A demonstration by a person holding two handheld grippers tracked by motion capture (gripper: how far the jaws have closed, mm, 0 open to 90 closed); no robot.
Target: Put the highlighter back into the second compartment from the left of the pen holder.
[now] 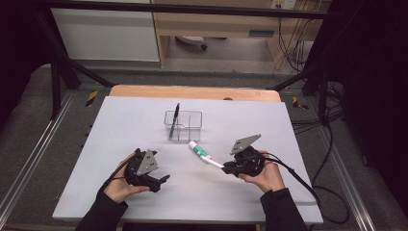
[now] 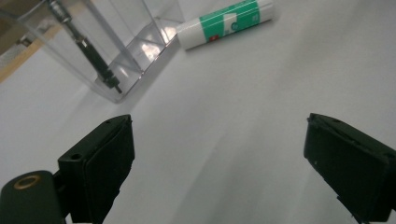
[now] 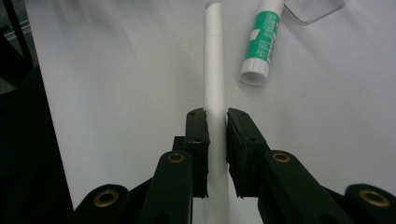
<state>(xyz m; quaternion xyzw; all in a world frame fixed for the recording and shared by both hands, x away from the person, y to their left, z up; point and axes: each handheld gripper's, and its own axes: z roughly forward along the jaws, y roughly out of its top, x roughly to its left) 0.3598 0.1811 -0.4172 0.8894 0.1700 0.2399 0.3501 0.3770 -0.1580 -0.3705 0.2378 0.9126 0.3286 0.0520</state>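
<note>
**A:** Which step is this, as you read it?

**B:** Tidying the desk items into the clear organizer. A black pen stands tilted in its left compartment. The right gripper has its fingers clenched on a slim white pen, and I'd say that one is being carried in.

**A:** Where is the white pen exactly?

**B:** In the high view it sits right of the table's centre, its free end pointing toward ten o'clock, at the organizer. In the right gripper view it runs straight up from between the fingers toward twelve o'clock. I can't tell whether it is clear of the table.

**A:** And that glue stick?

**B:** Lying flat just beside the white pen, between it and the organizer; from the organizer it's at about five o'clock. Nobody holds it.

**A:** The left gripper?

**B:** Fingers released, spread wide, nothing between them, low at about seven o'clock on the table.

**A:** What does the next move call for?

**B:** My guess: lift the white pen, tip it upright over an empty compartment, keep it off the glue stick and the organizer's rim, then let go. The left gripper looks free for the glue stick.
</note>
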